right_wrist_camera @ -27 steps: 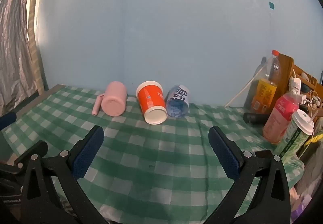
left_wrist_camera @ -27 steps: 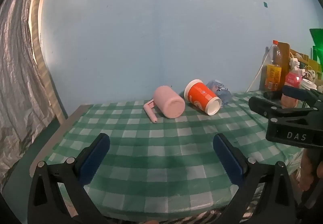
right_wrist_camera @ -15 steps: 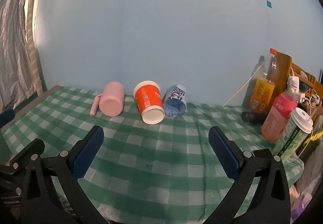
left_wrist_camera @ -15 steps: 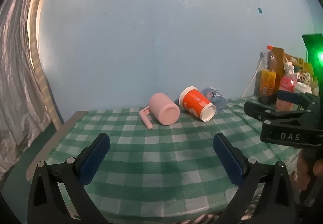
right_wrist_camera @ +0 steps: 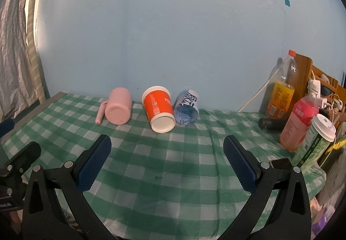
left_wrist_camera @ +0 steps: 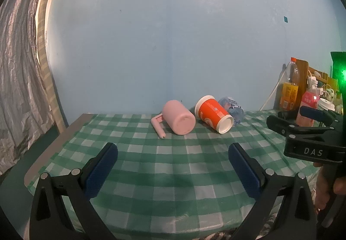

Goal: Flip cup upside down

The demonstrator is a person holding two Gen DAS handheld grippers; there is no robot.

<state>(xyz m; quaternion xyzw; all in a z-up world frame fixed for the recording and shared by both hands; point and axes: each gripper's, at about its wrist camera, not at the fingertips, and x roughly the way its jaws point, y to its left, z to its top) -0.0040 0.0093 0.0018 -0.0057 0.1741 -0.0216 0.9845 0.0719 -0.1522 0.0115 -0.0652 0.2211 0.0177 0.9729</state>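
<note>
We see three cups lying on sides in row near wall, on green checked cloth point(right_wrist_camera: 173, 166): pink mug point(right_wrist_camera: 119, 107) with handle, orange paper cup point(right_wrist_camera: 159, 108), clear printed cup point(right_wrist_camera: 187, 108). Which cup is meant, we cannot tell. Left gripper point(left_wrist_camera: 173, 166) spread wide, holding nothing; right gripper point(right_wrist_camera: 167, 160) likewise, both well short of cups. We judge paper cup light, crushable, prone to roll; grip mid-body gently. Mug rigid, smooth, heavier.
</note>
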